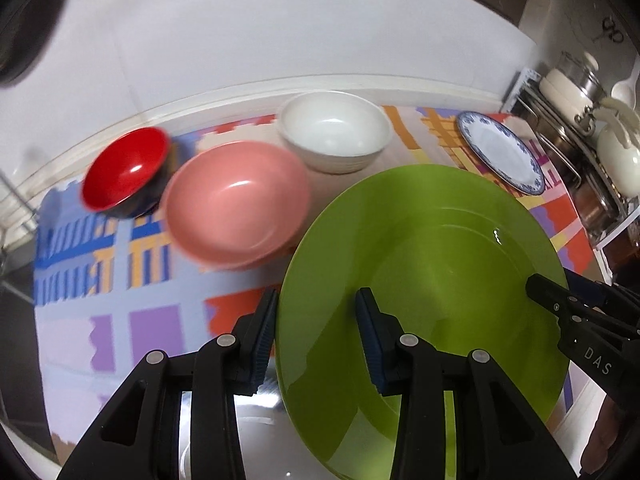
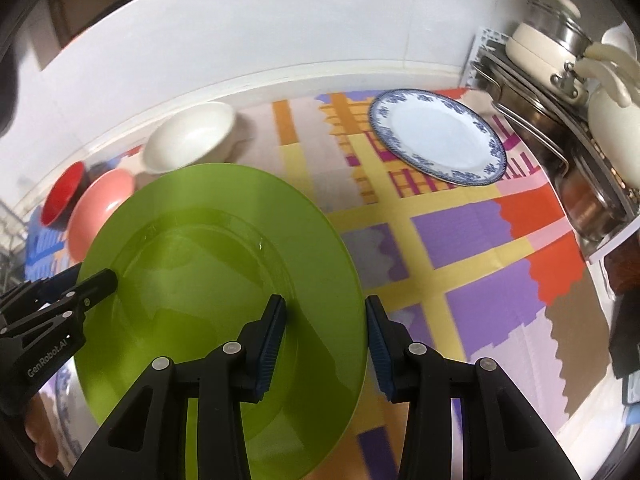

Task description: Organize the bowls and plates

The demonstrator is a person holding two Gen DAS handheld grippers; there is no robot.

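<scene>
A large green plate is held up above the patterned mat, tilted. My left gripper straddles its left rim, and my right gripper straddles its right rim; each has one finger over the plate and one outside. The right gripper's fingers show at the plate's right edge in the left wrist view. Behind stand a pink bowl, a red and black bowl, a white bowl and a blue-rimmed white plate.
A colourful patterned mat covers the counter. A rack with pots and a cream kettle stands at the right. A white wall runs along the back. A dish rack edge shows at the far left.
</scene>
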